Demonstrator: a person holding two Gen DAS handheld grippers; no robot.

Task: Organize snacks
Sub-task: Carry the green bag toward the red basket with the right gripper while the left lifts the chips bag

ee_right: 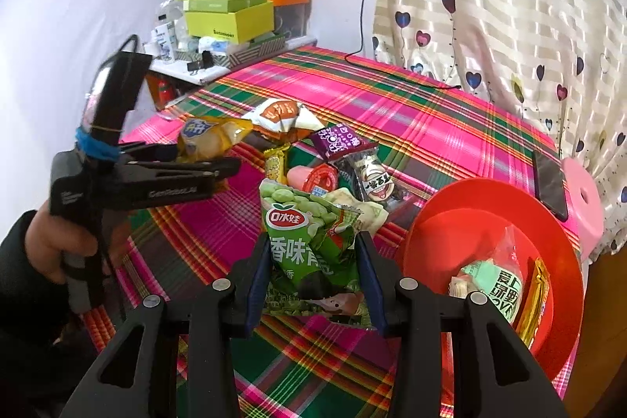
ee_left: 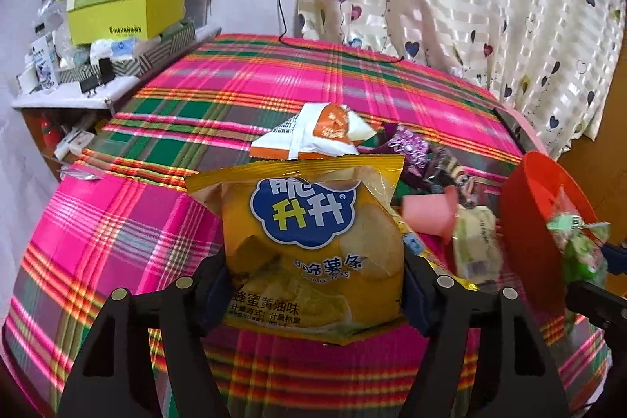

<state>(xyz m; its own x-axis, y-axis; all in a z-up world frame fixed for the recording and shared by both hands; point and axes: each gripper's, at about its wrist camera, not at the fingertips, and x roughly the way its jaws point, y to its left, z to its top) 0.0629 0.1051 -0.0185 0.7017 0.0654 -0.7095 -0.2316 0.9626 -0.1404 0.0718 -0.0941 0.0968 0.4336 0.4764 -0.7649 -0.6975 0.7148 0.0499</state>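
Note:
My left gripper [ee_left: 315, 285] is shut on a yellow bag of potato sticks [ee_left: 309, 241], its pads pressing both sides. The right wrist view shows that yellow bag [ee_right: 211, 140] lifted off the cloth in the left gripper [ee_right: 203, 155], with a hand on the handle. My right gripper [ee_right: 313, 273] is shut on a green bag of peas [ee_right: 305, 245], held just left of a red bowl [ee_right: 470, 198]. Inside the bowl lie a pale green packet [ee_right: 493, 285] and a gold one [ee_right: 535, 296]. Loose snacks remain in a pile: a white-orange bag [ee_right: 286, 116], a purple packet [ee_right: 339, 142] and a pink jelly cup [ee_right: 313, 177].
A pink and green plaid cloth [ee_left: 235, 96] covers the table. A phone [ee_right: 550, 183] lies on a pink stool [ee_right: 584, 198] behind the bowl. A shelf with green boxes [ee_right: 231, 18] stands at the back left, a heart-print curtain [ee_right: 490, 26] at the back right.

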